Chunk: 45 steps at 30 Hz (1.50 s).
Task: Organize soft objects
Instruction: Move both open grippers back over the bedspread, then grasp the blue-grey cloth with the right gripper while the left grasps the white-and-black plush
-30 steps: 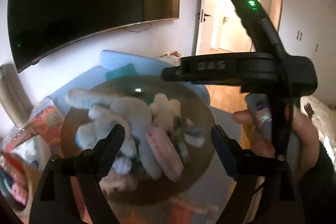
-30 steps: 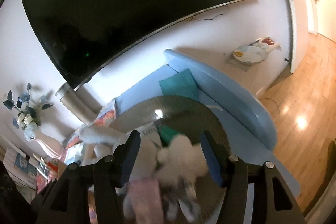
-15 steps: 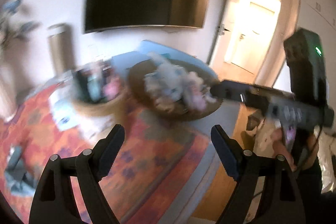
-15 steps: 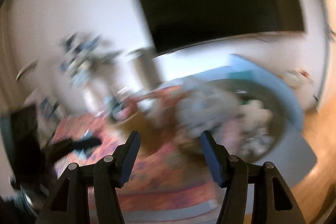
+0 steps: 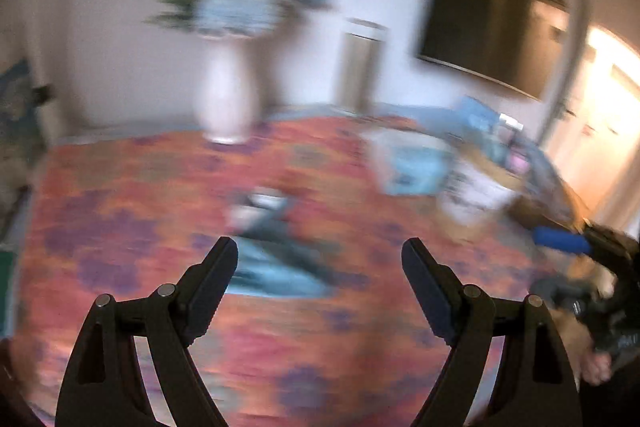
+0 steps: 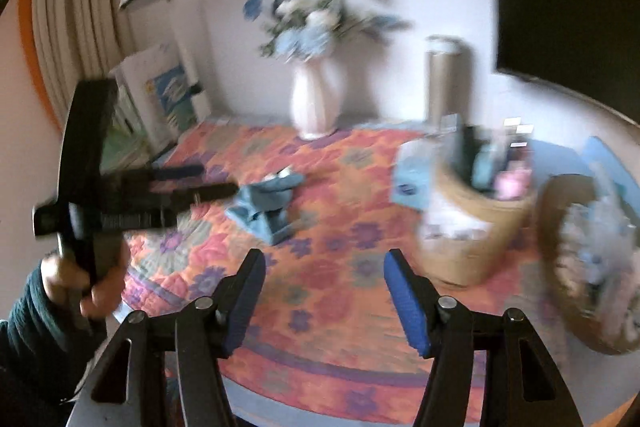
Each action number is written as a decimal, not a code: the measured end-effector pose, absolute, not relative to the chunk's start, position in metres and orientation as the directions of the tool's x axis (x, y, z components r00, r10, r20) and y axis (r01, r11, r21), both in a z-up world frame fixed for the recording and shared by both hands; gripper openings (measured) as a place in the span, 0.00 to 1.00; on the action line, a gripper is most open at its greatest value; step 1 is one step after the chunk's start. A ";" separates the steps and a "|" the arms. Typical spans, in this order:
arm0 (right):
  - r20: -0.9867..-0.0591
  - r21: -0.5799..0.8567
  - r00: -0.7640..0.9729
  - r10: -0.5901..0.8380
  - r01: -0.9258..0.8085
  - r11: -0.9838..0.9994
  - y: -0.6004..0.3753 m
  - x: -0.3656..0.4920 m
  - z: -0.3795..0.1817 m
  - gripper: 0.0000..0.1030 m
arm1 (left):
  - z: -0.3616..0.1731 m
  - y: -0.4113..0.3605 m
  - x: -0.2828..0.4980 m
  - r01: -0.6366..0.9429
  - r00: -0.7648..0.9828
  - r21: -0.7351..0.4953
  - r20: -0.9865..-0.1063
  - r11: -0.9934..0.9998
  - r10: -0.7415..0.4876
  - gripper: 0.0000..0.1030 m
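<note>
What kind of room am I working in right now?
Probably a bedroom or living room at home. A bright quilted cover is spread out, with a white vase of blue flowers against the wall, a large dark wall-mounted screen and a woven basket of odds and ends.

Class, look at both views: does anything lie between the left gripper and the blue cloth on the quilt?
Nothing visible does. Only bare quilt separates the open left gripper from the blue cloth.
</note>
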State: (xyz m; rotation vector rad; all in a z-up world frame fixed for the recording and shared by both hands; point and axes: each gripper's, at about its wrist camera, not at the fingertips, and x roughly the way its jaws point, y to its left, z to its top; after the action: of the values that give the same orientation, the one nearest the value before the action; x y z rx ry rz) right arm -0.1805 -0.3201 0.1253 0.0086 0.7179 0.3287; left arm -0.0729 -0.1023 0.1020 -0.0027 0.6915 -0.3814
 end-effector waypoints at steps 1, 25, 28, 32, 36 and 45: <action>-0.662 0.123 0.687 0.300 -0.296 0.947 -0.310 -0.172 0.121 0.78 | 0.103 -0.088 -0.066 0.305 0.720 -0.122 -0.620 0.945 -0.312 0.81; -0.789 -0.019 0.588 0.180 -0.316 0.949 -0.183 -0.041 0.031 0.09 | 0.028 -0.060 0.062 0.302 0.620 -0.291 -0.664 0.908 -0.419 0.81; -0.774 -0.026 0.623 0.112 -0.208 0.978 -0.213 -0.047 0.034 0.09 | 0.022 -0.068 0.063 0.333 0.578 -0.286 -0.691 0.899 -0.434 0.81; -0.755 0.035 0.652 0.072 -0.070 0.997 -0.257 -0.049 0.033 0.09 | 0.014 -0.093 0.061 0.392 0.544 -0.217 -0.729 0.894 -0.416 0.81; -0.777 0.154 0.613 0.143 -0.035 0.987 -0.276 -0.044 0.025 0.19 | 0.003 -0.116 0.073 0.407 0.515 -0.122 -0.788 0.905 -0.337 0.79; -0.724 0.138 0.676 0.133 -0.047 0.989 -0.267 -0.055 0.042 1.00 | 0.008 -0.127 0.072 0.431 0.534 -0.115 -0.767 0.895 -0.356 0.58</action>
State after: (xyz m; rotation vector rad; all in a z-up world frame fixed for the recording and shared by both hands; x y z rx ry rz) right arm -0.0551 -0.2668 0.0418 0.1113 0.8223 0.1014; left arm 0.0725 -0.1274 0.0084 0.0915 0.8920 -0.4693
